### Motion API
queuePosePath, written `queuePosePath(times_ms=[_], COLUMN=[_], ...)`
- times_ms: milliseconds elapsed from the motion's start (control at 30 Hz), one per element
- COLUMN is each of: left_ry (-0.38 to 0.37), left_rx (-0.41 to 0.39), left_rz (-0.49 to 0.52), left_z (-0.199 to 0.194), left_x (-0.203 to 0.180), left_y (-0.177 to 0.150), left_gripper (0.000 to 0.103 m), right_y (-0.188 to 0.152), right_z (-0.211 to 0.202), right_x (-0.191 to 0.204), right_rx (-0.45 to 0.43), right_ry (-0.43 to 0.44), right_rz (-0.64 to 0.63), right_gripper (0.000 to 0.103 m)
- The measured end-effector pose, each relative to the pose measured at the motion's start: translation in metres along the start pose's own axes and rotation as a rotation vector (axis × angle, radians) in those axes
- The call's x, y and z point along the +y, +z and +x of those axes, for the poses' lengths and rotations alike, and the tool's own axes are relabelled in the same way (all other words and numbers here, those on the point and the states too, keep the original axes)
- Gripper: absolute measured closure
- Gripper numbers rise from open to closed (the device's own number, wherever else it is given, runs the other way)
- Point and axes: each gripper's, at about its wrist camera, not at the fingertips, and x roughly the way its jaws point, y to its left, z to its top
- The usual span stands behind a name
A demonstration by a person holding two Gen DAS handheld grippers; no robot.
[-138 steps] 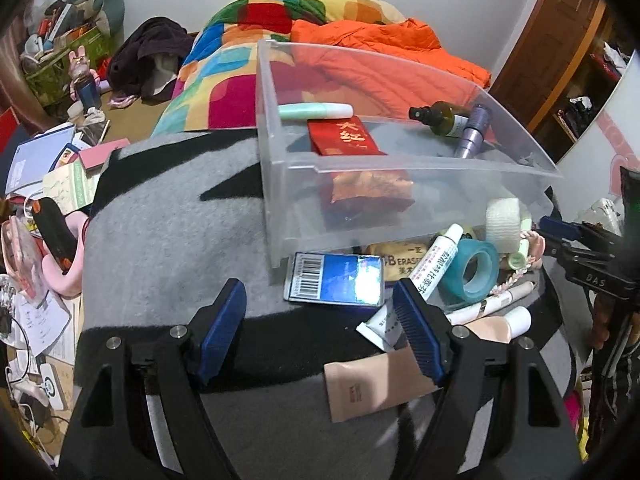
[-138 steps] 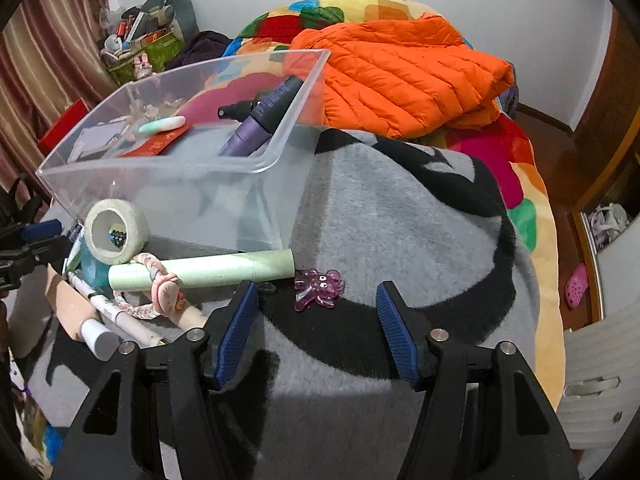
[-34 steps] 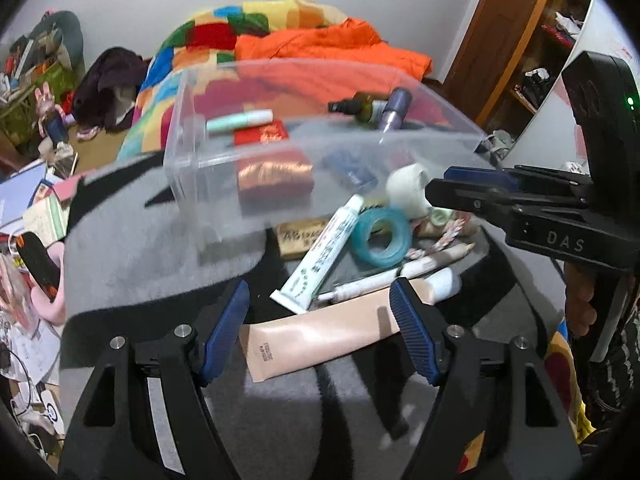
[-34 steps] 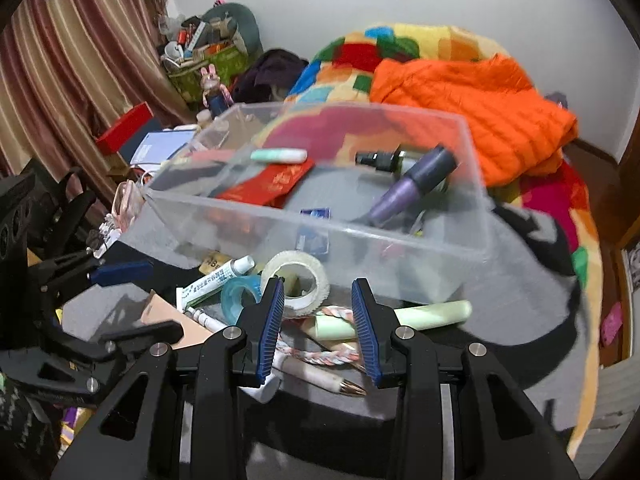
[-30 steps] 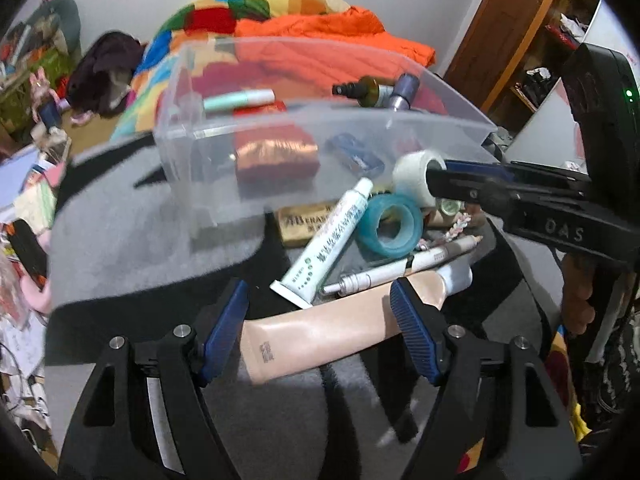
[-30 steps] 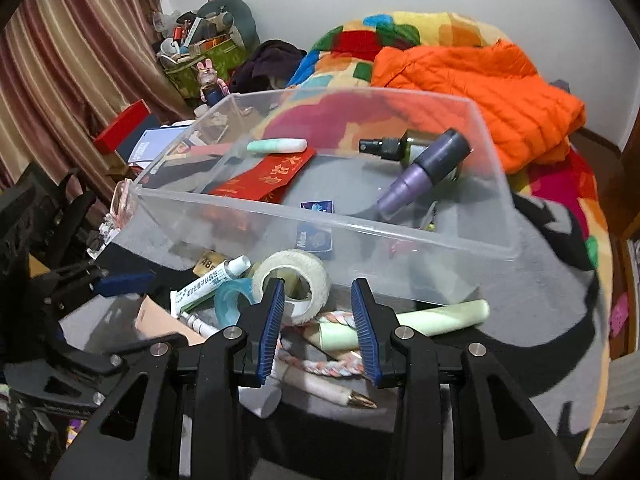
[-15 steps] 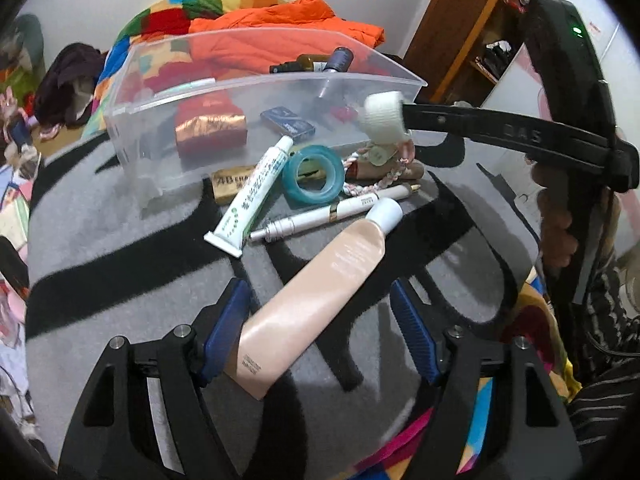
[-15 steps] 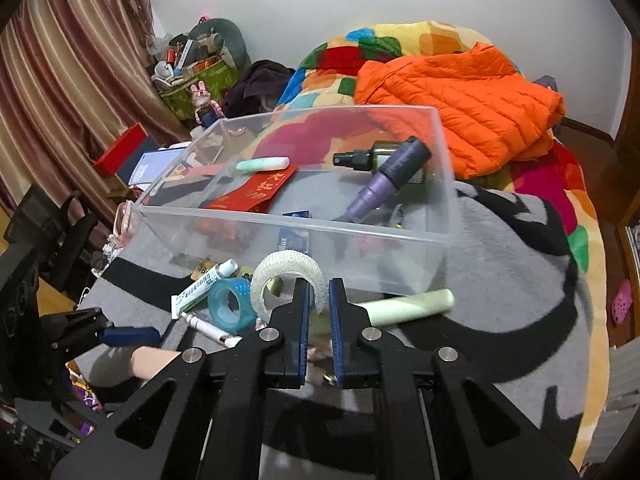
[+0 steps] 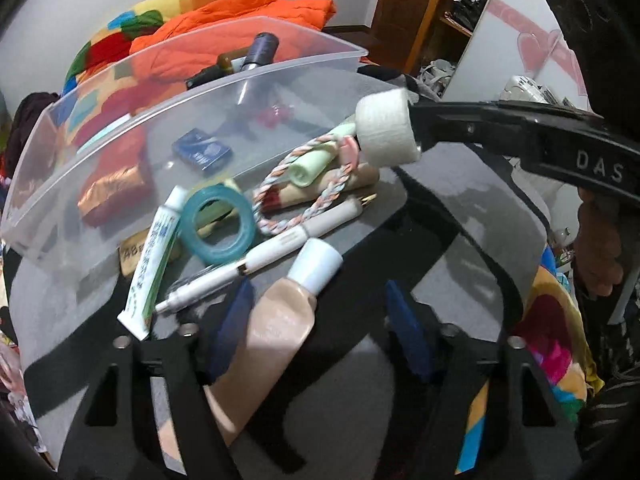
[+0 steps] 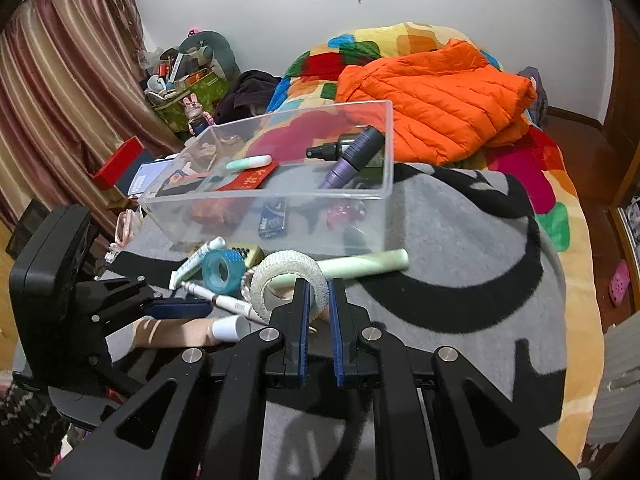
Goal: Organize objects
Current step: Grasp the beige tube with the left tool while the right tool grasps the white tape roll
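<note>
My right gripper (image 10: 318, 292) is shut on the rim of a white tape roll (image 10: 280, 272) and holds it off the blanket; from the left wrist the roll (image 9: 386, 132) hangs by the clear bin's (image 9: 200, 92) front wall. My left gripper (image 9: 316, 320) straddles a beige tube with a white cap (image 9: 280, 320). Its jaws are closing: the left pad is close to the tube, the right pad well clear. Beside the tube lie a white pen (image 9: 272, 252), a teal tape ring (image 9: 218, 224), a white ointment tube (image 9: 154, 264), a braided cord (image 9: 296, 200) and a pale green tube (image 9: 316, 160).
The clear bin (image 10: 384, 140) holds a purple bottle (image 10: 352, 156), a red envelope (image 10: 248, 178) and a blue box (image 10: 272, 220). All sit on a grey and black blanket (image 10: 460, 280). An orange jacket (image 10: 432, 92) lies behind; clutter and a curtain (image 10: 52, 100) are at the left.
The right gripper shut on the white roll and lifted it from the pile. The left gripper slid along the beige tube toward its cap and its jaws narrowed.
</note>
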Motion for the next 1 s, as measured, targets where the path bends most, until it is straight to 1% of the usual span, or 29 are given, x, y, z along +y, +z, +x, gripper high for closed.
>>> queuePosePath(times_ms=[33,67,100,167,333,433,733,1000], left_ry=[0.003,0.011,0.018,0.016,0.037,0.058,0.076,0.114], left_rx=[-0.002,-0.006,-0.007,-0.008,-0.032,-0.065,-0.261,-0.408], left_rz=[0.006,0.013,0.014,0.000,-0.035,-0.068,-0.202,-0.250], left_z=[-0.001,-0.001,-0.002,-0.003,-0.012,-0.025,-0.089,-0.139], left_x=[-0.001,-0.002,-0.002,0.000,0.004,0.008,0.035,0.050], left_y=[0.001,0.001,0.001,0.000,-0.010,-0.019,-0.020,-0.012], left_gripper=[0.049,0.062,0.071,0.081,0.083,0.083,0.084,0.084], right_y=[-0.001,-0.002,-0.003,-0.004,-0.004,-0.003,0.011,0.030], right_z=[-0.001,-0.002,-0.004,-0.007,-0.014,-0.017,-0.029,-0.034], right_x=[-0.001,-0.003,-0.004,-0.004,-0.002,0.001,0.007,0.014], right_rx=[-0.001,-0.003,-0.006,-0.011,-0.029,-0.042,-0.096,-0.144], right_ry=[0.002,0.004,0.004,0.006,0.016,0.015,0.037,0.049], right_rz=[0.005,0.008,0.010,0.014,0.014,0.009,0.029,0.031], right_gripper=[0.094,0.094,0.094,0.094,0.094,0.094,0.094,0.094])
